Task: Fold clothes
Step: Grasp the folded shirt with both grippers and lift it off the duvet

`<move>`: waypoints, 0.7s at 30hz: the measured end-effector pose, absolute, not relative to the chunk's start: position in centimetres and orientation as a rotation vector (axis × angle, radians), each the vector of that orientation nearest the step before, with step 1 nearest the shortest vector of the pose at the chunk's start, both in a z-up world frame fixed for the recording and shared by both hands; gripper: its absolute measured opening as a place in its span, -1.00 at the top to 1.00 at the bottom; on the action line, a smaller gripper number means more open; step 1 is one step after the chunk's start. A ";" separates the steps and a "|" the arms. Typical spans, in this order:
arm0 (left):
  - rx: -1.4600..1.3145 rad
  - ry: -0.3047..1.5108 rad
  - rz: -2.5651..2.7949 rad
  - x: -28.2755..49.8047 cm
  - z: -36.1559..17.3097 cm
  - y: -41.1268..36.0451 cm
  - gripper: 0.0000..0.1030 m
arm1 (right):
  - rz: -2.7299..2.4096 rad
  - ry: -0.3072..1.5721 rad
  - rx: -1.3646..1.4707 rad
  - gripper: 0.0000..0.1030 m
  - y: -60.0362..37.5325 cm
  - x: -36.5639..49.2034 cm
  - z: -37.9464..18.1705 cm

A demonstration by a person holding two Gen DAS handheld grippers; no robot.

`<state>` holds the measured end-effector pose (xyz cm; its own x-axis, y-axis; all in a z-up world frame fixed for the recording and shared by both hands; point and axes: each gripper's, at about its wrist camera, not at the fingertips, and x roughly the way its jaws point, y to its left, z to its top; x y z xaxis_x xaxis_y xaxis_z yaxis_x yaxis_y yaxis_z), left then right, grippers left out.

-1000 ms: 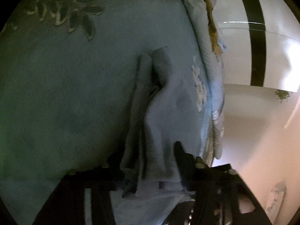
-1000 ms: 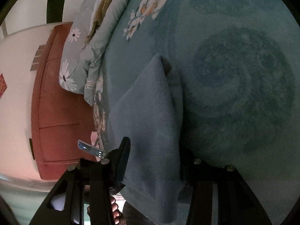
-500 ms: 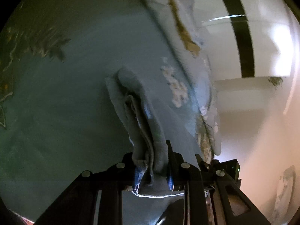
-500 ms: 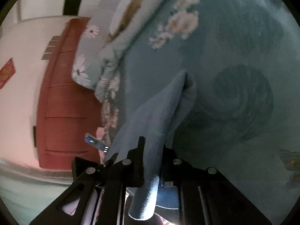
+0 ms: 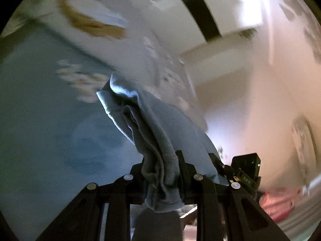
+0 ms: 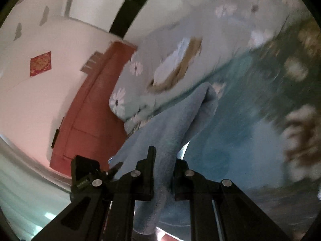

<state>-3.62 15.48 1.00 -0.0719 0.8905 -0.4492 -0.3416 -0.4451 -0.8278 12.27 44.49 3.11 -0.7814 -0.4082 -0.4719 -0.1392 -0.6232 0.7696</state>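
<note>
While one blue cloth (image 5: 160, 140) hangs bunched above the bedspread (image 5: 40, 120), two grippers clamp it: the left gripper (image 5: 161, 172) is closed tight on several folded layers, and the right gripper (image 6: 162, 172) is closed on another part of the cloth (image 6: 170, 132). One flowered pillow (image 6: 144, 84) lies behind.

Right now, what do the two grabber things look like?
Both are black. The left gripper and right gripper each have two flat black fingers on angular black frames with round silver screws. A small black box sits beside each; the left view's shows a green light.
</note>
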 end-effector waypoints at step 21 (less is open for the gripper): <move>-1.253 -0.127 1.424 10.1 4.6 50.2 0.51 | -2.940 -1.392 1.008 0.75 69.1 32.9 8.3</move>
